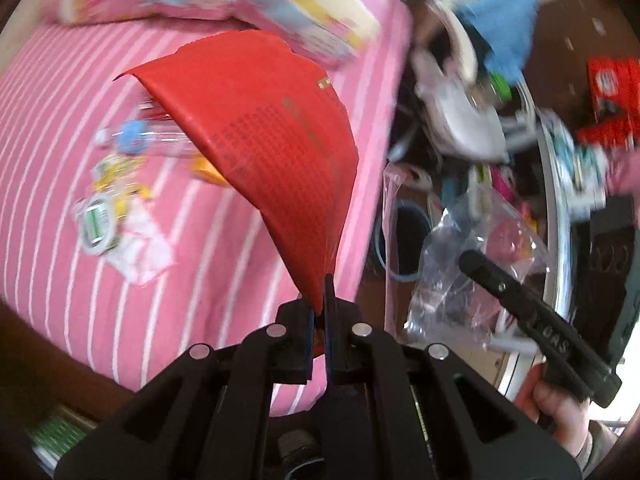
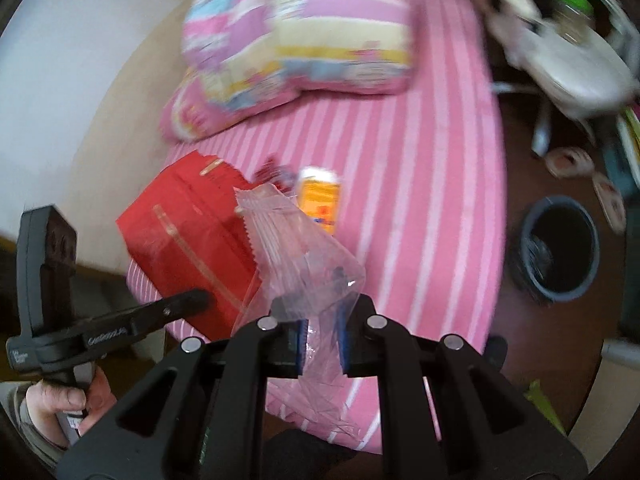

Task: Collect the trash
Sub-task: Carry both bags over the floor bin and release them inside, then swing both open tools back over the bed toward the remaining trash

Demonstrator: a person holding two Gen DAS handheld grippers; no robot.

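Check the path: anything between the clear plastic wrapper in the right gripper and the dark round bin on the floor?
Nothing visible blocks it. The right gripper holds the clear plastic wrapper over the pink striped bed; the dark round bin stands open-topped on the floor past the bed's right edge, with bare floor between.

I can't read any text: lettering on the right gripper (image 1: 472, 264), lower right of my left view, and the red packet's (image 1: 256, 128) print are too blurred.
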